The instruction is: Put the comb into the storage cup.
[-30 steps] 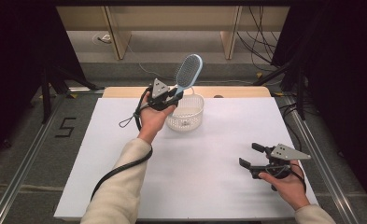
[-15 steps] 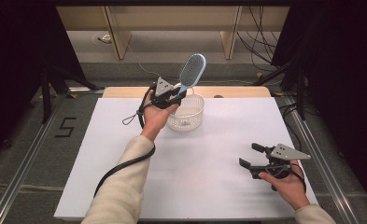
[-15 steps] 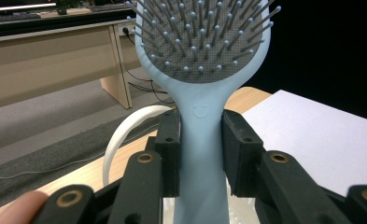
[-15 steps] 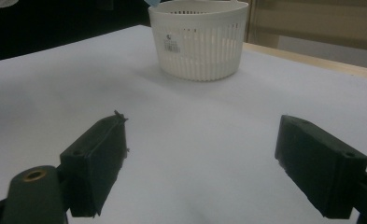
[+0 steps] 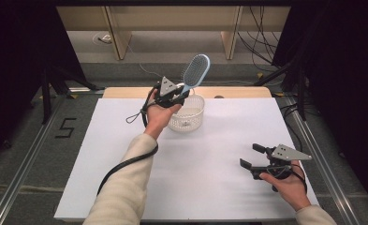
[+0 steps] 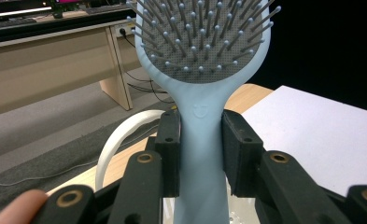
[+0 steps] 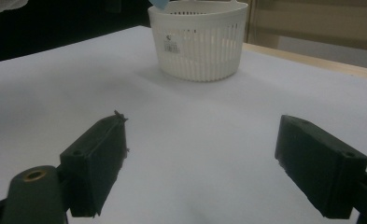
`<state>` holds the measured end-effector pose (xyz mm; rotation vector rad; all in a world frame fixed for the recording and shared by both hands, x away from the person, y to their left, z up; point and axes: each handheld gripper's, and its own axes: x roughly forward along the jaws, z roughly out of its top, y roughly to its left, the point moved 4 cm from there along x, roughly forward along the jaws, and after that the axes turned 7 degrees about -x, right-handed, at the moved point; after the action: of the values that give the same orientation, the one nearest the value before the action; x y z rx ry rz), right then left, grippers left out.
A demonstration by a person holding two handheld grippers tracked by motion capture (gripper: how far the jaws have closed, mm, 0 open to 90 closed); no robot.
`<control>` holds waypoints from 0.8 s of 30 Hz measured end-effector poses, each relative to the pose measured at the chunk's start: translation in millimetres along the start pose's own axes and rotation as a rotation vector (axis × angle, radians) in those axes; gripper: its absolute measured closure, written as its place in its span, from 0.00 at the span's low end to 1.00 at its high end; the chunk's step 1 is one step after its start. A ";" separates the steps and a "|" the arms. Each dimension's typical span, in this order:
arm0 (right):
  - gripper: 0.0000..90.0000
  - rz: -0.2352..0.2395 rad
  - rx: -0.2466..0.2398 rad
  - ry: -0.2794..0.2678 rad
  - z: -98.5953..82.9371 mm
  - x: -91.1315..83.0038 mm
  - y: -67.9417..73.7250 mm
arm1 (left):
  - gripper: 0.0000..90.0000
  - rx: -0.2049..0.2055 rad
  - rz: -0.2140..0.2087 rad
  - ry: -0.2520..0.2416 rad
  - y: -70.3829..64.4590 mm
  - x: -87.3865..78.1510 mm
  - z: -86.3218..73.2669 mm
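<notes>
A light blue hairbrush (image 5: 196,69) (image 6: 204,56) stands nearly upright above the white slatted basket (image 5: 186,117) (image 7: 197,39), bristle head up. My left gripper (image 5: 176,96) (image 6: 201,154) is shut on its handle, held over the basket's near-left rim at the far middle of the white table (image 5: 125,140). Near the table's front right, my right gripper (image 5: 252,157) (image 7: 202,168) rests low and open, nothing between its jaws, pointing toward the basket.
A wooden strip (image 5: 238,92) runs along the table's far edge. Behind it stand desk legs (image 5: 118,35) and loose cables (image 5: 261,28) on the floor. Dark curtains flank both sides. A "5" mark (image 5: 64,127) lies on the floor at left.
The left gripper has lifted the hairbrush slightly and tilted it a little more upright over the basket. The right gripper has stayed put.
</notes>
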<state>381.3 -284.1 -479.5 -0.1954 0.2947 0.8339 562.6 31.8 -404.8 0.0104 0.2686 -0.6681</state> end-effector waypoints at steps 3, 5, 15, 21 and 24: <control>0.19 0.000 0.000 0.000 0.1 -0.1 0.1 | 0.78 0.009 -0.001 0.007 -0.5 1.9 -1.6; 0.19 0.000 0.001 0.000 0.2 -0.2 0.3 | 0.78 0.009 -0.002 0.010 -0.9 2.9 -2.9; 0.19 0.001 0.000 0.001 0.1 -0.1 0.3 | 0.78 0.034 -0.008 0.039 -0.9 7.2 -7.1; 0.19 0.000 0.000 0.001 0.1 -0.2 0.3 | 0.78 0.051 -0.007 0.047 -2.1 8.8 -8.0; 0.19 0.002 0.001 0.001 0.1 -0.1 0.6 | 0.78 0.053 -0.007 0.046 -2.9 9.8 -8.6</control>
<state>380.8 -283.8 -479.4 -0.1949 0.2961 0.8358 566.0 24.4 -415.3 0.0759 0.2954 -0.6821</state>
